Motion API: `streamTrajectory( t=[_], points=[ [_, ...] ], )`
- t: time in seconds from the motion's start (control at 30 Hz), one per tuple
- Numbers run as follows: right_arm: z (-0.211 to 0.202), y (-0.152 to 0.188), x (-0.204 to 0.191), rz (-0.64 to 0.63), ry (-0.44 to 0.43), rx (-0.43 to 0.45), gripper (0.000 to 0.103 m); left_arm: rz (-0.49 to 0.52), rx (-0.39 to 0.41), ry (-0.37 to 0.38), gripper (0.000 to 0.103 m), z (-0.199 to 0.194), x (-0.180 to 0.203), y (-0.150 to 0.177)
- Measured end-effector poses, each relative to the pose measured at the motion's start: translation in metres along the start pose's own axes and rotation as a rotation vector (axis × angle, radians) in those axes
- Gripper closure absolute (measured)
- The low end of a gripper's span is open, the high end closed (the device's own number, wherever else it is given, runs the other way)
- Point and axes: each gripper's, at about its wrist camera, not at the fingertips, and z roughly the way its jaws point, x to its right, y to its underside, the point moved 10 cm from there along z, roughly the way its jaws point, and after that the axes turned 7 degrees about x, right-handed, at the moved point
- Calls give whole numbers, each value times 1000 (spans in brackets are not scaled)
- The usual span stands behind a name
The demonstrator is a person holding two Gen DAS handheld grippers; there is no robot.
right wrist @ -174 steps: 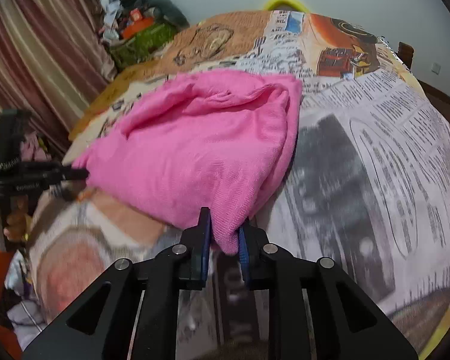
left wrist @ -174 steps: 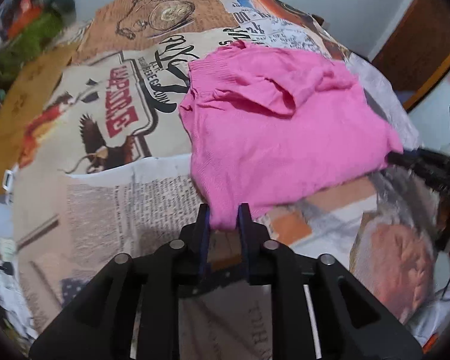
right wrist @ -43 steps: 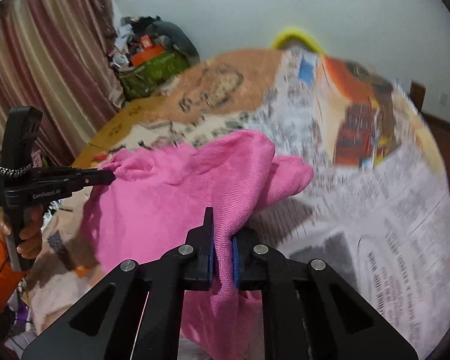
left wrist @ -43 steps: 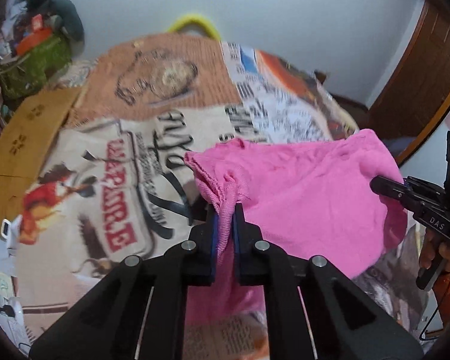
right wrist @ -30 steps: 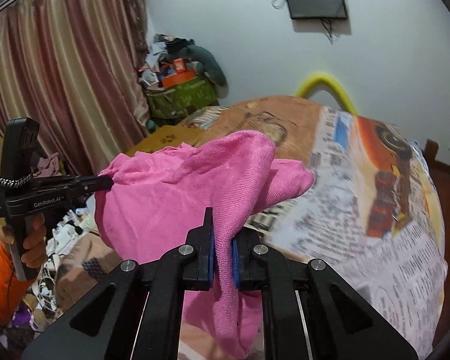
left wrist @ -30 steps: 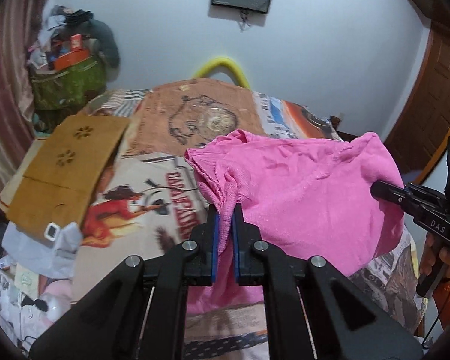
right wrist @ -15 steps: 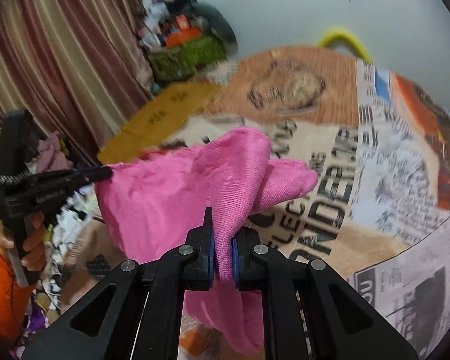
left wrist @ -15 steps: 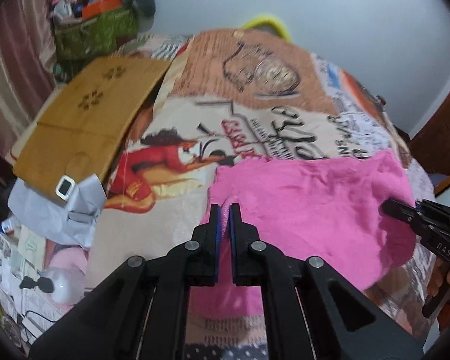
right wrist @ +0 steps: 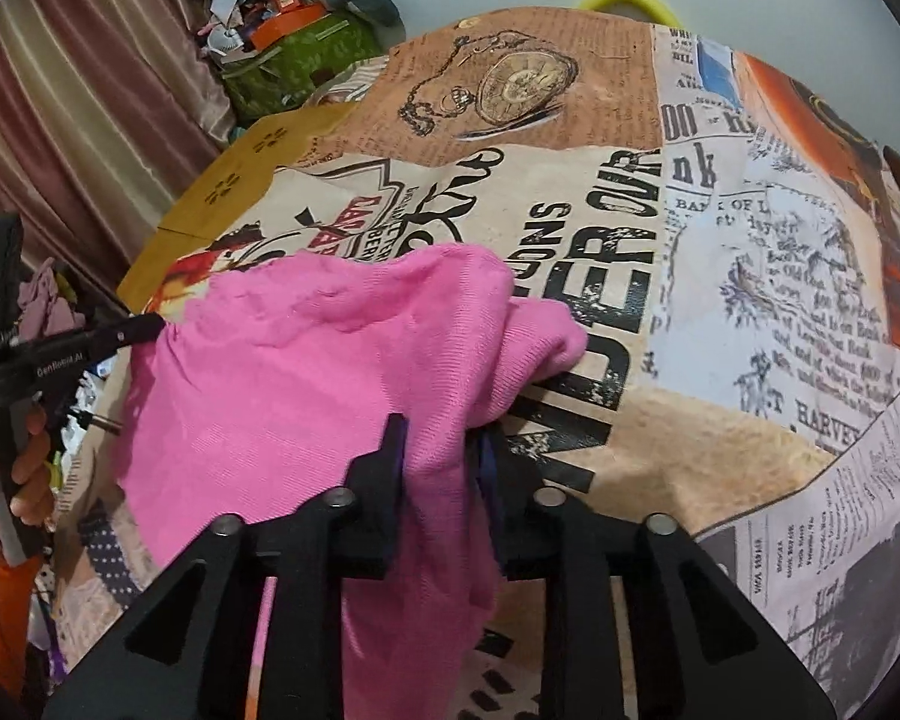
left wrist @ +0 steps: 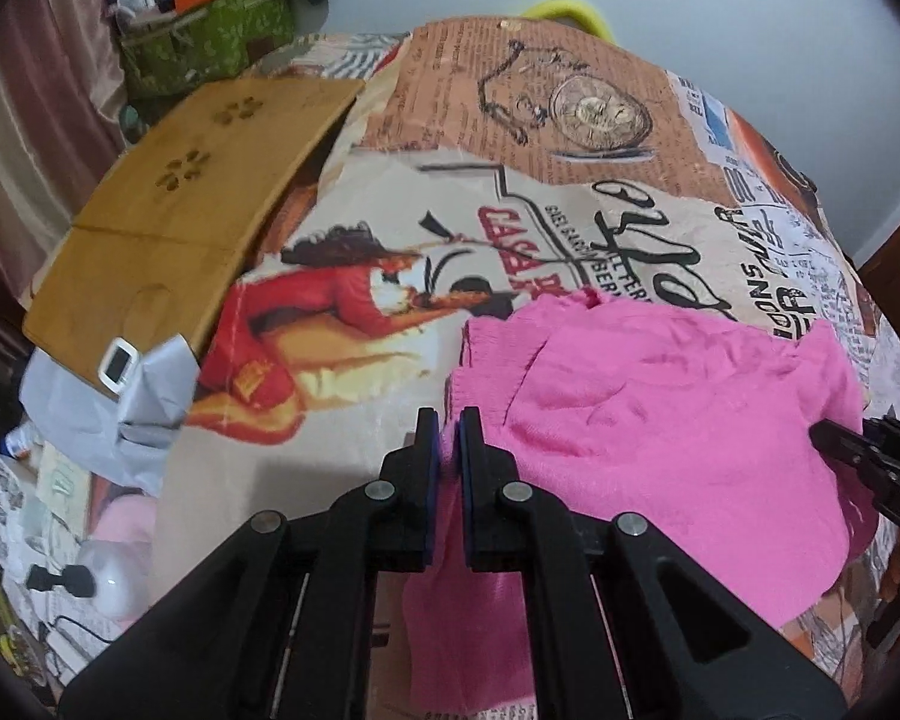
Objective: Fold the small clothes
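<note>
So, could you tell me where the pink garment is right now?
The pink garment lies on the printed bedspread, stretched between the left hand-held gripper and the right hand-held gripper.

1. The pink garment is running off the bottom edge behind the left gripper.
2. The right gripper is hiding one finger pad under cloth.
3. The printed bedspread lettering is disappearing beneath the garment.

A home bedroom; a bed under a newspaper-print bedspread; striped curtains; cluttered green storage bag.
</note>
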Motion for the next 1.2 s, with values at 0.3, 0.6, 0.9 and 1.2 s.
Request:
streamTrajectory(
  t=[0.3,0.6,0.9,1.2],
  points=[
    [-90,-31,-16,-42,-20,197,79,88,176,25,90,-106,32,-25],
    [-243,-57,-77,-154,-94,541,79,129,467,119,82,-270,82,-33],
    [-340,-30,-122,-239,-116,754,79,141,709,105,77,-386,110,12],
    [-364,1,-144,-257,-81,822,54,133,839,57,36,-441,111,54]
  ],
)
